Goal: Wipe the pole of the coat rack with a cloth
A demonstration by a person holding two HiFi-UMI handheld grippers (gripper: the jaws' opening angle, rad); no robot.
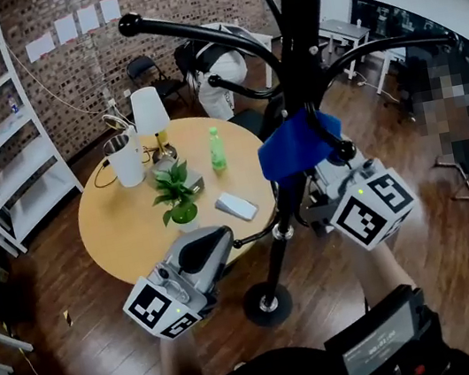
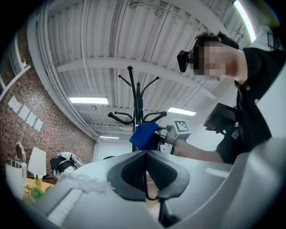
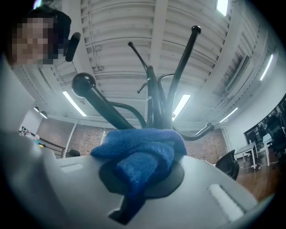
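Observation:
The black coat rack pole (image 1: 305,53) runs down to a round base (image 1: 267,304) on the wood floor. A blue cloth (image 1: 297,144) is bunched against the pole at mid height, and my right gripper (image 1: 321,167) is shut on it. In the right gripper view the cloth (image 3: 143,152) spills over the jaws, with the pole (image 3: 154,103) and its hooks rising right behind. My left gripper (image 1: 227,244) is low on the left of the pole, shut on a thin black wire arm (image 1: 257,237) that sticks out from the pole. In the left gripper view its pads (image 2: 134,172) meet, and the wire shows in the seam.
A round wooden table (image 1: 126,237) stands just left of the rack with a lamp (image 1: 150,116), a green bottle (image 1: 217,149), a potted plant (image 1: 178,196) and a white jug (image 1: 125,161). White shelving (image 1: 3,151) lines the left wall. Chairs and desks stand at the back and right.

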